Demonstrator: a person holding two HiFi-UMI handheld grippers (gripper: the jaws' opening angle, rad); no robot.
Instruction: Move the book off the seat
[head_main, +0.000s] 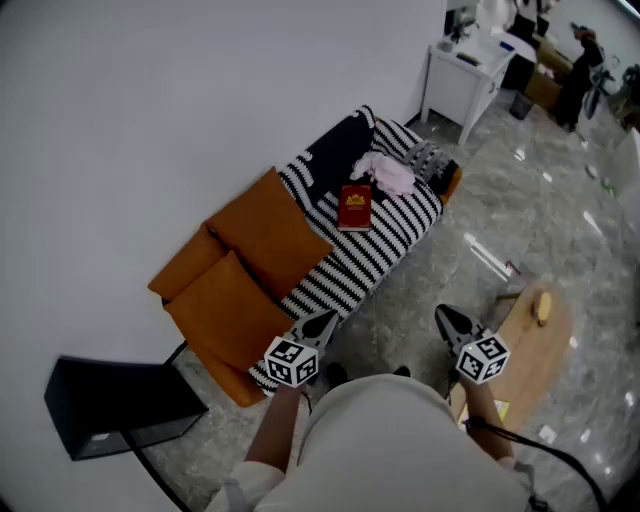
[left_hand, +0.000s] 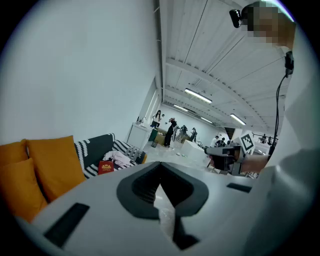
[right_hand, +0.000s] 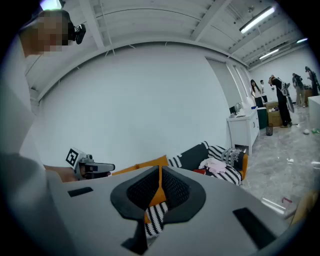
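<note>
A red book (head_main: 355, 208) with a gold emblem lies flat on the striped seat of the sofa (head_main: 375, 250), next to a pink cloth (head_main: 388, 174). The book (left_hand: 105, 167) also shows small and far off in the left gripper view, and only as a red sliver (right_hand: 200, 171) in the right gripper view. My left gripper (head_main: 325, 322) is shut and empty, hovering just off the sofa's front edge. My right gripper (head_main: 446, 317) is also shut and empty, held over the floor to the right. Both are well short of the book.
Orange cushions (head_main: 255, 265) fill the sofa's left half, a dark cloth (head_main: 335, 150) its back right. A black box (head_main: 115, 400) stands left, a round wooden table (head_main: 530, 345) right, a white desk (head_main: 465, 75) beyond. People stand far off (left_hand: 170, 131).
</note>
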